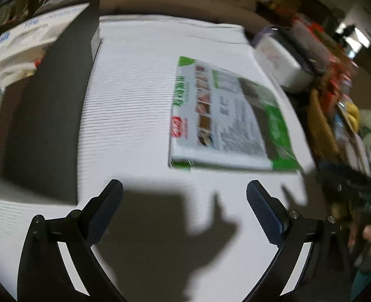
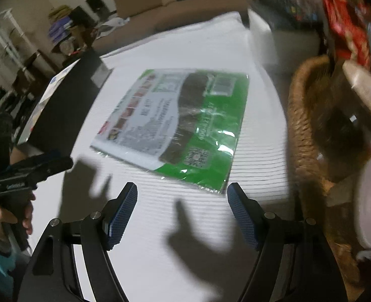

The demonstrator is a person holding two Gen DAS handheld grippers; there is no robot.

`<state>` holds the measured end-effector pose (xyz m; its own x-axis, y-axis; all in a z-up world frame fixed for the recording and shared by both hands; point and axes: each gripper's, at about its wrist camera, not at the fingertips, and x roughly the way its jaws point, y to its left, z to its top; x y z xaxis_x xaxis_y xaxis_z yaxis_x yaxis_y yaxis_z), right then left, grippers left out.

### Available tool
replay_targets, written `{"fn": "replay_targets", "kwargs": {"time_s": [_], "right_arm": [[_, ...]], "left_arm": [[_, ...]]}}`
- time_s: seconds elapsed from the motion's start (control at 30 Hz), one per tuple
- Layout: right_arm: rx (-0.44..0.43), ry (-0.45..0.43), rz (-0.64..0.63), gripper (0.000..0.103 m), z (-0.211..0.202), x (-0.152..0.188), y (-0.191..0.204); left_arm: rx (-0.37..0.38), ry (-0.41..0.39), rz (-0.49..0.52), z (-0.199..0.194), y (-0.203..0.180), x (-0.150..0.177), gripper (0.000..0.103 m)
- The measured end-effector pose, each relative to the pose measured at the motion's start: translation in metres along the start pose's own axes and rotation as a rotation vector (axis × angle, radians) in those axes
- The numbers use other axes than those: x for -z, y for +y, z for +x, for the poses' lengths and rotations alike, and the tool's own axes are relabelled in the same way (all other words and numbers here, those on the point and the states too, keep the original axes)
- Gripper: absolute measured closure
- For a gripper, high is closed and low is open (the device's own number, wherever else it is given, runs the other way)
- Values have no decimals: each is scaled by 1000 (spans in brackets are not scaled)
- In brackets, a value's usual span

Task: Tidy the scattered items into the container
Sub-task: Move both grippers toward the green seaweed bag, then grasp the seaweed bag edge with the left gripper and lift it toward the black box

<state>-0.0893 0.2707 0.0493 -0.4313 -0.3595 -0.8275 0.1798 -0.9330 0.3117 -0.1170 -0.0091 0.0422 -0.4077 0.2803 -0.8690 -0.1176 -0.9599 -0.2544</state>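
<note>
A flat green and white plastic packet (image 1: 225, 115) lies on the white table (image 1: 135, 100). My left gripper (image 1: 184, 188) hovers open just short of the packet's near edge, with nothing between its fingers. In the right wrist view the same packet (image 2: 178, 123) lies just beyond my right gripper (image 2: 182, 188), which is also open and empty. Its right fingertip (image 2: 233, 191) is close to the packet's near green corner. A wicker basket (image 2: 301, 125) holding round things stands right of the packet. A hand holds the left gripper (image 2: 62, 163) at the left edge.
A tall black box (image 1: 52, 100) with white packaging inside it stands on the table's left side, also seen as the black box (image 2: 67, 110). A white tub (image 1: 281, 63) and piled clutter flank the table's right edge. A brown sofa (image 2: 185, 10) runs behind the table.
</note>
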Motion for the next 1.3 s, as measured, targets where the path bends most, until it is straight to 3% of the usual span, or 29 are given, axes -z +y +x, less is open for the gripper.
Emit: {"fn": "replay_targets", "kwargs": {"time_s": [0.2, 0.33, 0.4, 0.47, 0.53, 0.6, 0.73, 0.93, 1.0, 1.17, 1.3], "right_arm": [[17, 51, 10, 27, 30, -3, -7], [17, 65, 16, 27, 37, 0, -12], [11, 57, 19, 26, 37, 0, -14], [7, 55, 21, 26, 37, -1, -14], [28, 55, 8, 23, 39, -1, -13], [38, 57, -4, 21, 38, 0, -12], [31, 62, 4, 19, 36, 1, -13], [-38, 96, -25, 18, 27, 10, -3], [-86, 112, -36, 18, 23, 17, 6], [-303, 165, -74, 18, 11, 46, 48], [-581, 152, -94, 18, -12, 73, 99]], "left_arm": [[9, 75, -98, 48, 8, -18, 4], [-13, 56, -85, 59, 2, -21, 7], [-73, 56, -30, 61, -8, -23, 25], [-77, 56, 18, 61, -19, -23, 60], [-86, 64, 9, 59, -22, -23, 63], [-78, 58, -17, 54, -19, -22, 74], [8, 39, -90, 34, -6, -19, 85], [112, -4, -115, -22, 2, -5, 86], [140, -33, -122, -49, 4, 1, 86], [217, -123, -98, -134, -1, 20, 86], [245, -111, -15, -173, -35, 36, 89]]}}
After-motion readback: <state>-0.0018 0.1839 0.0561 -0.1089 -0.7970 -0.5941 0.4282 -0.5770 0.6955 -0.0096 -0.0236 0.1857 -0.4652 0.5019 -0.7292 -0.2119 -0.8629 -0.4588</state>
